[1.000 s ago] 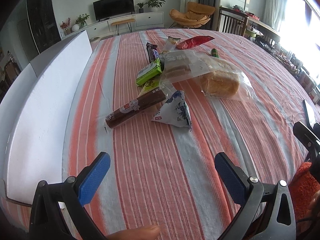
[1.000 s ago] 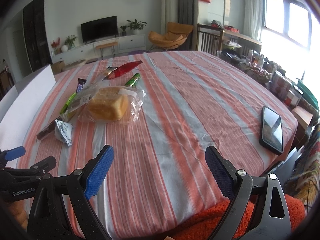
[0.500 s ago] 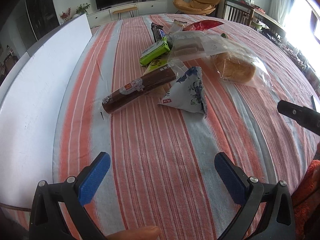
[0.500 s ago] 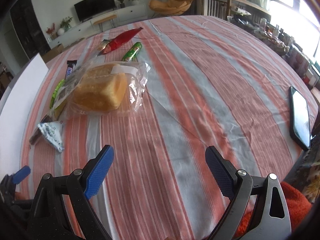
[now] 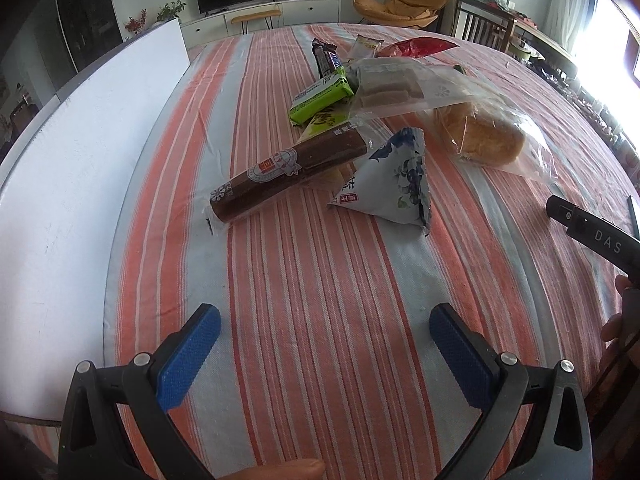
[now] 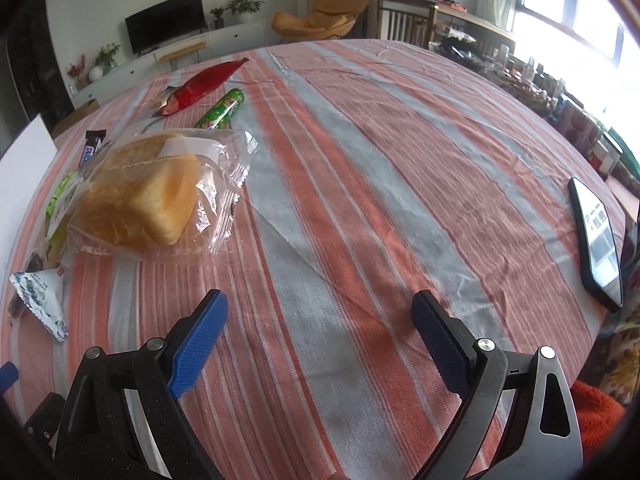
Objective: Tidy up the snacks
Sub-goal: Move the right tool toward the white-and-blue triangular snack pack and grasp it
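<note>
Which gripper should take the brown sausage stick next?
Left. The left gripper is open and faces the brown sausage stick across bare cloth; the right gripper faces the bread bag.

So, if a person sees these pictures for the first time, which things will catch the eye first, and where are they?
First comes the heap of snacks on the striped tablecloth: a bagged bread loaf nearest the right gripper, and a long brown roll beside a white-and-blue triangular pouch ahead of the left gripper. Both grippers are open, holding nothing. A black phone lies apart at the table's right edge.
</note>
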Motion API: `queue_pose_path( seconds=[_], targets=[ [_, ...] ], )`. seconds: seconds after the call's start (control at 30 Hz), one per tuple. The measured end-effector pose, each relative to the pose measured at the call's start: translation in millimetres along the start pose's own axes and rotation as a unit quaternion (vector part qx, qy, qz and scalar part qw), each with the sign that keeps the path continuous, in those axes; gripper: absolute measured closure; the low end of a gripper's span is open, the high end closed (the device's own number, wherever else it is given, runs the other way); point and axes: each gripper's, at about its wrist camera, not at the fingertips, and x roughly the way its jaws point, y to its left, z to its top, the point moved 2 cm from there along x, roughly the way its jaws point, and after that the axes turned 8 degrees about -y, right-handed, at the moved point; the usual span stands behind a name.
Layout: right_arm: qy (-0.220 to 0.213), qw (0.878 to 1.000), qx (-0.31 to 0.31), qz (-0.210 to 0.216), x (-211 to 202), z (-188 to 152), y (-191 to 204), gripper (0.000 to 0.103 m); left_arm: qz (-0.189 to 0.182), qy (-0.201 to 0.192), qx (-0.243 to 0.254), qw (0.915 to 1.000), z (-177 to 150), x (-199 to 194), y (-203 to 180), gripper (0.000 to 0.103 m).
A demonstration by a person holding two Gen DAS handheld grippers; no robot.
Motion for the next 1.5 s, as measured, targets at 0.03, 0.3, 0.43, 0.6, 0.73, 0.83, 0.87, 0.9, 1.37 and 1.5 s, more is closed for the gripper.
queue_pose_path(
  seconds=[0.03, 0.3, 0.43, 0.6, 0.73, 0.83, 0.87, 0.9, 1.37, 1.5],
  targets=[
    [-0.001, 1.000, 0.001, 0.000, 1, 1, 0, 0.007, 0.001, 0.001, -0.001, 1.0000, 0, 0, 0, 0.000],
    [-0.007, 1.000, 0.003, 0.000, 2, 2, 0, 0.007, -0.005, 0.002, 0.004, 1.0000, 1, 1, 1, 0.000],
    [-0.008, 1.000, 0.003, 0.000, 2, 2, -1, 0.007, -0.014, 0.017, 0.015, 0.9996, 2, 1, 3, 0.000],
    [-0.008, 1.000, 0.003, 0.000, 2, 2, -1, 0.007, -0.037, 0.025, 0.013, 0.9989, -3, -7, 12, 0.000],
    [-0.008, 1.000, 0.003, -0.001, 2, 1, 0, 0.007, -0.054, 0.000, 0.006, 0.9985, 5, -21, 20, 0.000],
    [-0.008, 1.000, 0.003, 0.000, 2, 1, -1, 0.007, -0.058, -0.027, 0.011, 0.9979, 20, -33, 22, 0.000],
    [-0.008, 1.000, 0.003, 0.000, 2, 1, -1, 0.007, -0.059, -0.032, 0.013, 0.9976, 25, -36, 22, 0.000],
    [-0.008, 1.000, 0.003, 0.001, 2, 1, -1, 0.007, -0.058, -0.037, 0.017, 0.9975, 30, -38, 22, 0.000],
    [-0.008, 1.000, 0.003, 0.002, 1, 1, 0, 0.007, 0.003, -0.039, 0.069, 0.9969, 40, -36, 19, 0.000],
    [-0.012, 1.000, 0.010, 0.017, -2, 1, -1, 0.008, 0.003, -0.041, 0.062, 0.9972, 41, -41, 24, 0.000]
  ],
)
